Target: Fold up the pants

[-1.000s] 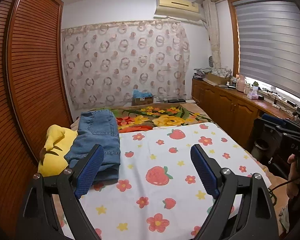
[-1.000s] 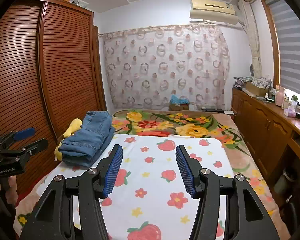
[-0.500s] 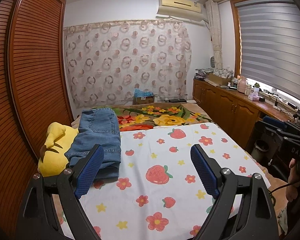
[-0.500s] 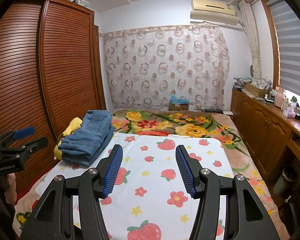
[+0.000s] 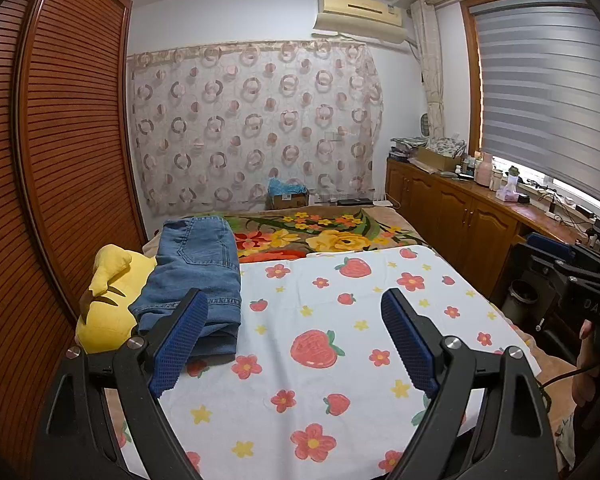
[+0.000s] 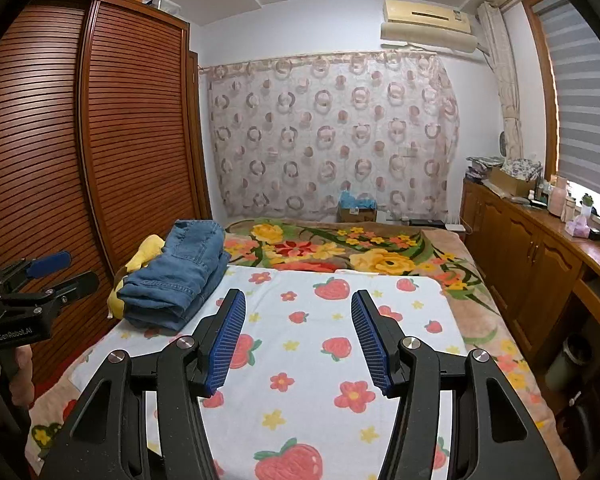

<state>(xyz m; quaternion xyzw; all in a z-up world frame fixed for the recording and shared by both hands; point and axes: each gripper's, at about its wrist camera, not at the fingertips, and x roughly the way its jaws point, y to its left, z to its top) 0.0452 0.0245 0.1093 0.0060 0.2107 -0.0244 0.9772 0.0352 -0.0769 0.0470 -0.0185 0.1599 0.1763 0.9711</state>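
Folded blue denim pants (image 5: pixel 198 268) (image 6: pixel 180 276) lie in a stack at the left side of the bed, partly on a yellow plush toy (image 5: pixel 108 292) (image 6: pixel 146 252). My left gripper (image 5: pixel 294 304) hovers open over the strawberry-print sheet (image 5: pixel 340 320), its left pad just in front of the pants' near edge, nothing between its fingers. My right gripper (image 6: pixel 298 304) also stands open and empty above the sheet (image 6: pixel 320 360), right of the pants. Each gripper shows at the edge of the other's view: the right one (image 5: pixel 556 256), the left one (image 6: pixel 66 270), both hand-held.
A louvred wooden wardrobe (image 5: pixel 48 160) (image 6: pixel 100 140) runs along the bed's left side. A floral blanket (image 5: pixel 332 236) covers the far part of the bed. Wooden cabinets (image 6: pixel 540 264) with clutter stand on the right under the window. A cardboard box (image 5: pixel 288 198) sits by the curtain.
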